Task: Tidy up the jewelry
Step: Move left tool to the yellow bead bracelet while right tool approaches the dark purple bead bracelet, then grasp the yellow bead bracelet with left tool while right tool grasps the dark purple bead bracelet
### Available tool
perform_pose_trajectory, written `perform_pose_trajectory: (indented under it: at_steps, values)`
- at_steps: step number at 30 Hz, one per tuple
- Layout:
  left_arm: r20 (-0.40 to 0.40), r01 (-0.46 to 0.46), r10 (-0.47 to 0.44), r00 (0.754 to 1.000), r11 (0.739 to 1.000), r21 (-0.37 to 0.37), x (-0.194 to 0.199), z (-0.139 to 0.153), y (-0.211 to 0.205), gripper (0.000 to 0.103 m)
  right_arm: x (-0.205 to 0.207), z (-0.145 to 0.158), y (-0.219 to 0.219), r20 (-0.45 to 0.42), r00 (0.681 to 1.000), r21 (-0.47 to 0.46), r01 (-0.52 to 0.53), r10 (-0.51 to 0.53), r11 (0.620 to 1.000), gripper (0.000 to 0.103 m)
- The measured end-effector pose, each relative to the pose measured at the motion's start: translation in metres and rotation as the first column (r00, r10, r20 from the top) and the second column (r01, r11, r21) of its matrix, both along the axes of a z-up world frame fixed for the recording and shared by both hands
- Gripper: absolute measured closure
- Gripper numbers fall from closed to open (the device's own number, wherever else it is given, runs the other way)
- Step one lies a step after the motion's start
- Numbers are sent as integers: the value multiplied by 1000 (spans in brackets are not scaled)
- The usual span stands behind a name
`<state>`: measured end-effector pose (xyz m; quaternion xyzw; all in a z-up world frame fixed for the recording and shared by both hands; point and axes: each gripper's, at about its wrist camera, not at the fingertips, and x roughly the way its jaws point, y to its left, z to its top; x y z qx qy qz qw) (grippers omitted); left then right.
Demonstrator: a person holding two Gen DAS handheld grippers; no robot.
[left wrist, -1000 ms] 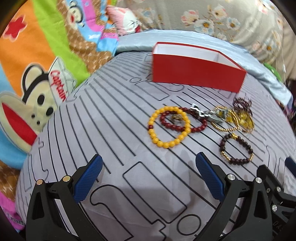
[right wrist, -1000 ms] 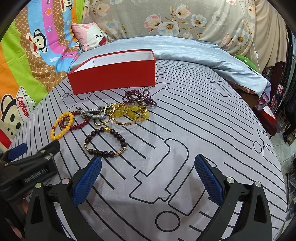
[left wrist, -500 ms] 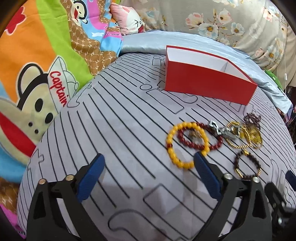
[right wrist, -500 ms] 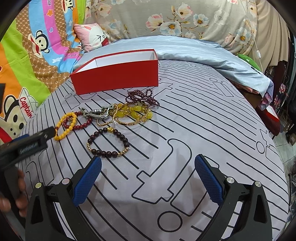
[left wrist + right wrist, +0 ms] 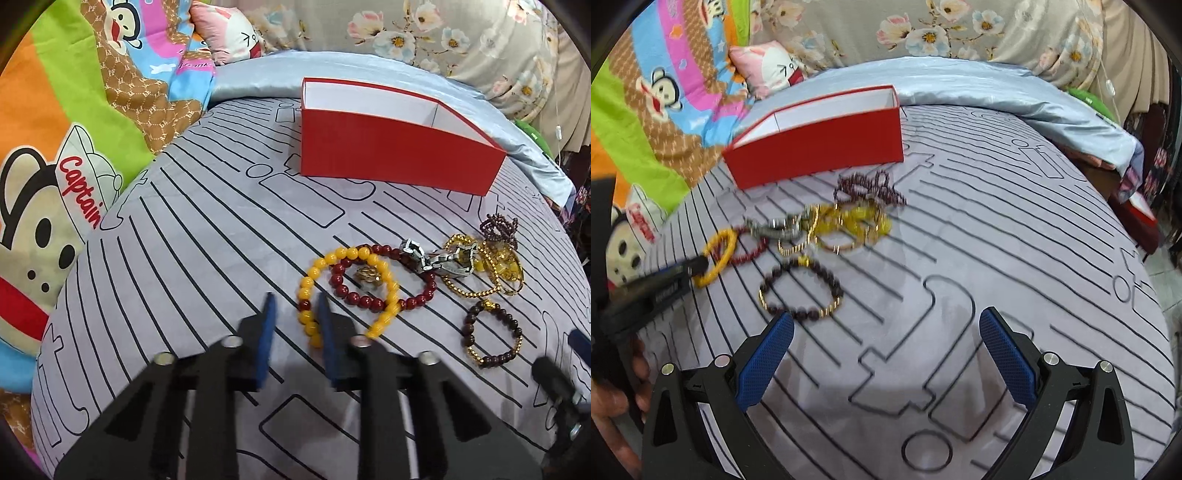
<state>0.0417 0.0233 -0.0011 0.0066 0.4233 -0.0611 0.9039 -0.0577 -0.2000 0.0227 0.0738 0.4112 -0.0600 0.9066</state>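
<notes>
Several bracelets lie on the grey striped sheet in front of an open red box (image 5: 399, 155). A yellow bead bracelet (image 5: 384, 273) overlaps a red bead bracelet (image 5: 421, 295). My left gripper (image 5: 295, 314) is narrowed around the near side of the yellow bracelet, one blue pad on each side of its beads, with a small gap still showing. In the right wrist view its tip (image 5: 696, 269) touches the yellow bracelet (image 5: 716, 258). My right gripper (image 5: 884, 354) is open and empty, just short of a dark brown bead bracelet (image 5: 801, 288).
A silver link bracelet (image 5: 436, 258), gold chains with amber beads (image 5: 495, 266) and a small purple bead strand (image 5: 498, 225) lie heaped right of the yellow one. A cartoon blanket (image 5: 55, 147) lies at the left, a pale blue quilt (image 5: 1015, 92) behind the box.
My left gripper has moved forward onto the yellow bracelet and its jaws have closed most of the way around it. My right gripper has moved closer to the dark brown bracelet.
</notes>
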Motion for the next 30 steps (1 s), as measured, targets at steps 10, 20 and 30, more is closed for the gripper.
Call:
perform_pose_trajectory:
  at_steps: [10, 20, 30]
  values:
    - [-1, 6, -6, 1000, 1000, -18, 2, 0, 2, 95, 62, 11, -22, 10, 1000, -1, -30, 30, 1000, 35]
    - [-1, 9, -9, 1000, 1000, -24, 2, 0, 1, 94, 106, 1, -17, -6, 996, 45, -90, 90, 995, 57]
    - [0, 10, -10, 1000, 1000, -20, 2, -1, 0, 94, 111, 17, -22, 39, 994, 102, -102, 99, 990, 61]
